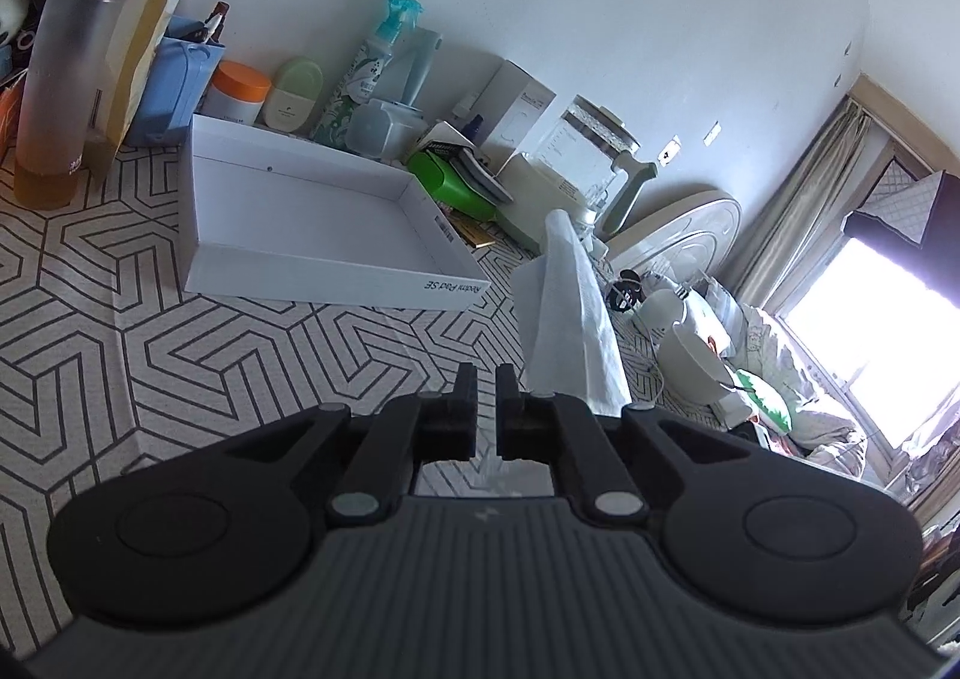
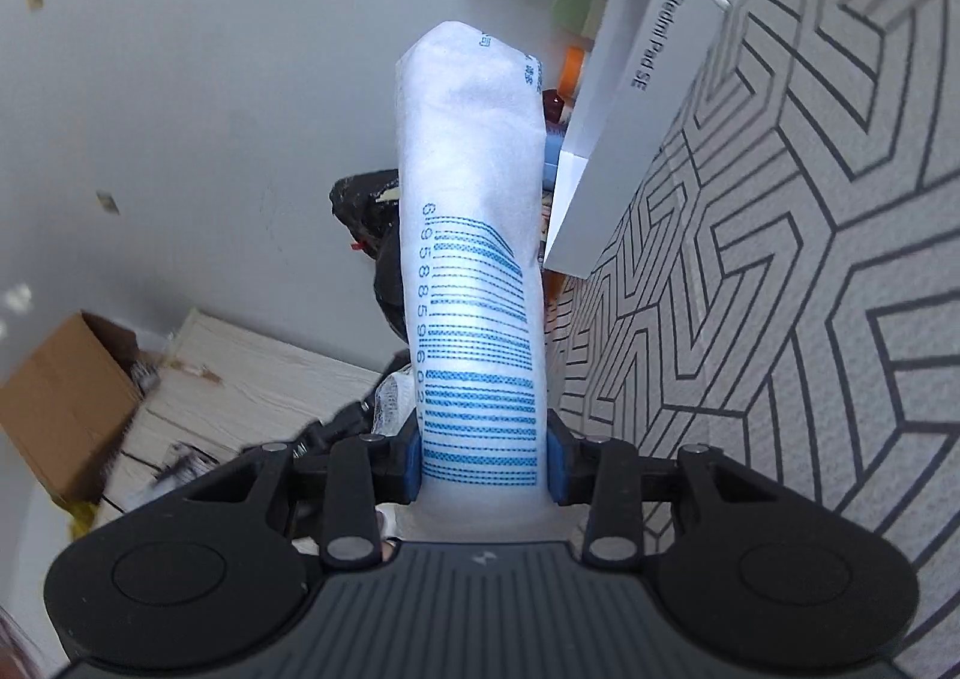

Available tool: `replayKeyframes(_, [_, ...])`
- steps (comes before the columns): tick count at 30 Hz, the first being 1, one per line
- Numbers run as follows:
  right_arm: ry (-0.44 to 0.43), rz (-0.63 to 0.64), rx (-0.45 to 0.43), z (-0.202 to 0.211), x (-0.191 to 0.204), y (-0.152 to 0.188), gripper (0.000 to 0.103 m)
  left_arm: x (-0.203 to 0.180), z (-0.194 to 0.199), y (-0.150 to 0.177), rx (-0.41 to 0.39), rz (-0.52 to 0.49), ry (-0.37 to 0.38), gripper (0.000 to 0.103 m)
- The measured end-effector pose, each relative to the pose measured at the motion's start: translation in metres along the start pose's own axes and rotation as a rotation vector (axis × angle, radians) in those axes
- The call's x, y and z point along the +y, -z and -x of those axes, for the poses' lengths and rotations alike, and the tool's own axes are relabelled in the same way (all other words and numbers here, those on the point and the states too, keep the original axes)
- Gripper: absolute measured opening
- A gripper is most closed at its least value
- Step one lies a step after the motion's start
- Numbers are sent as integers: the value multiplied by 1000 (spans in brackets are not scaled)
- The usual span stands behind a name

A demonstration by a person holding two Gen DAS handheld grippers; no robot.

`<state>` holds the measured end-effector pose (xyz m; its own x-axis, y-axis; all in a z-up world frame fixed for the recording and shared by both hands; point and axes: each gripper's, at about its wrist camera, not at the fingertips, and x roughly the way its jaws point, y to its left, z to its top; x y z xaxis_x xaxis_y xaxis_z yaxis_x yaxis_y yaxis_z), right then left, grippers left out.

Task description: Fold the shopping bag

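The shopping bag (image 2: 474,235) is white non-woven cloth with a blue barcode, folded into a long narrow strip. My right gripper (image 2: 486,469) is shut on its lower end, and the blue pads (image 2: 411,469) press both sides. The strip sticks out forward past the fingers, held off the patterned tablecloth (image 2: 810,259). In the left wrist view the same bag (image 1: 570,307) rises just right of my left gripper (image 1: 486,379). That gripper's black fingers stand a narrow gap apart with nothing between them, above the tablecloth (image 1: 180,355).
A shallow white box (image 1: 312,223) marked Redmi Pad SE lies on the table ahead of the left gripper. Bottles (image 1: 66,66), jars, a spray bottle (image 1: 378,60), a green case (image 1: 456,181) and a glass kettle (image 1: 588,156) line the wall. A cardboard box (image 2: 66,403) sits on the floor.
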<state>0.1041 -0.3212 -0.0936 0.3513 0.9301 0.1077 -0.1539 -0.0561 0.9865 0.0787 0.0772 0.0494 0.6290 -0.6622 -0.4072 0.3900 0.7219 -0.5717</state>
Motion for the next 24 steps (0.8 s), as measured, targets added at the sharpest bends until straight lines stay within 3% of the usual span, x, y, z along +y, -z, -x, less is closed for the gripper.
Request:
replayKeyframes(3, [31,-8,-30,4,-2,-2,39,-3,-1,5,15,22,53,51])
replayKeyframes(5, [30,-13,-39,9,-2,-1,39,-4,-5,7,18,26,73,56])
replayKeyframes(8, [-18,-35,-17,13,-1,3,39,-10,-19,10,48,-22,47,51])
replayKeyframes(10, [-29,-40,-9,15,1,6,39,-14,-27,11,62,-52,40,27])
replayKeyframes(13, [-2,-12,-9,22,6,8,39,-18,-35,9,61,-61,58,12])
replayKeyframes(21, [-35,-57,60,38,0,20,40,-31,-47,-5,38,-81,53,12])
replayKeyframes(24, [-107,-118,89,46,-6,21,40,-33,-55,-9,28,-95,5,12])
